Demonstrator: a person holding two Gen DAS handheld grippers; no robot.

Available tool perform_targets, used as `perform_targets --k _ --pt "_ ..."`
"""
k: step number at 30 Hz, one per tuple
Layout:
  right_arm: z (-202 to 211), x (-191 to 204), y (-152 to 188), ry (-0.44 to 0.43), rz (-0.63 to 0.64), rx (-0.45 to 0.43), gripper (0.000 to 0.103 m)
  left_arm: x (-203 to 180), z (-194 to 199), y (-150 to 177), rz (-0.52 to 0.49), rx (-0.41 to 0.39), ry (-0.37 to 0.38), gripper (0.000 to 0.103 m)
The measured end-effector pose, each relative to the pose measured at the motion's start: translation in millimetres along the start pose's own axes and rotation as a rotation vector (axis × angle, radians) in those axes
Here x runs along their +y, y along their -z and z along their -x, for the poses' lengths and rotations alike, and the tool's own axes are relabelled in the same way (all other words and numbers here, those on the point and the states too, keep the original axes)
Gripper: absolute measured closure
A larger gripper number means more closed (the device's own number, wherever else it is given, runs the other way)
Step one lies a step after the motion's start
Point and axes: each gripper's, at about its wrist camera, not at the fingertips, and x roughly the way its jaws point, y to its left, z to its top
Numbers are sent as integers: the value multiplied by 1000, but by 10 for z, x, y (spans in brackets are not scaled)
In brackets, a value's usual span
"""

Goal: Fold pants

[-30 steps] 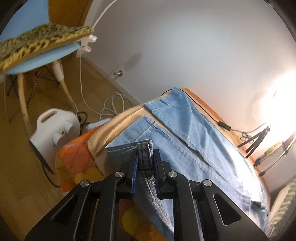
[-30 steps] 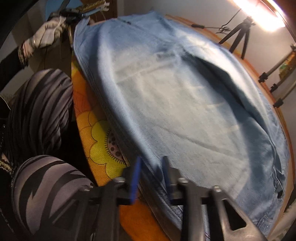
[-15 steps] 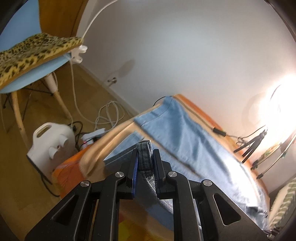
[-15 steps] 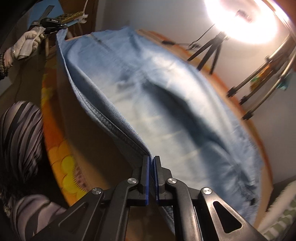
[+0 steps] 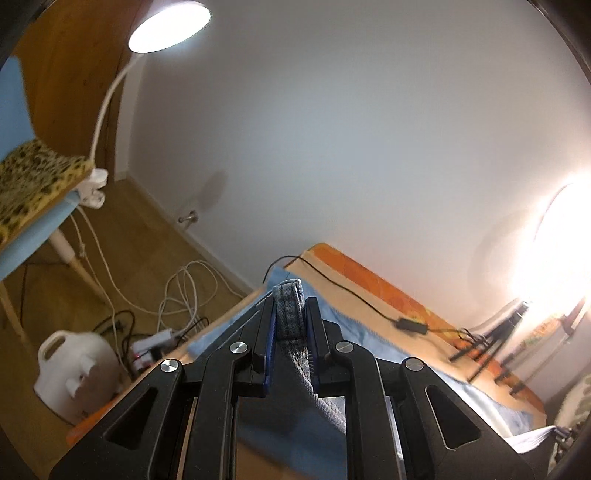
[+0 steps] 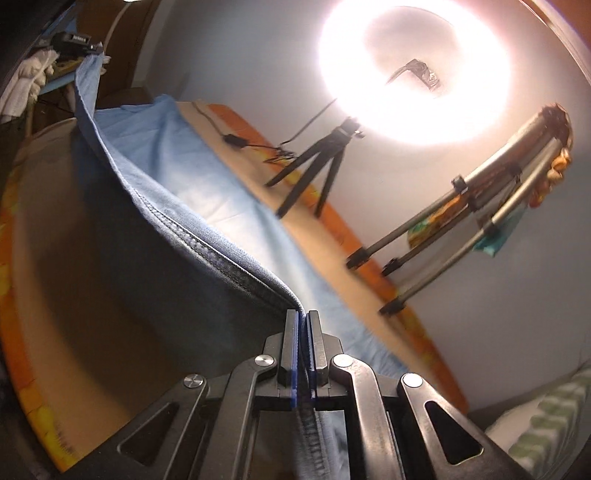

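Domestic room, set up for filming: wooden floor (image 5: 155, 229), blue chair (image 5: 33, 229) with leopard cushion (image 5: 33, 177), ring light (image 6: 413, 70), tripods (image 6: 480, 221).

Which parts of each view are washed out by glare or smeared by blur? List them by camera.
Left wrist view: the ring light blows out the right edge, the desk lamp clips white at top left, and the heater and jeans behind the fingers are smeared. Right wrist view: the ring light flares over the wall; the jeans' far edge is blurred, the seam near the fingers sharp.
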Motion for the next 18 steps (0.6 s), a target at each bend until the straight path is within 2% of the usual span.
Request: perform_targets --k 4,11,18 --pt "-400 -197 -192 15 0 15 102 -170 -412 -83 -33 18 -40 90" --pt "-1263 -410 -328 29 -31 63 102 -324 -1197 -97 -53 73 -123 90" --pt "-1888 -354 -327 10 -29 117 102 -454 -1779 -51 -112 99 -192 90"
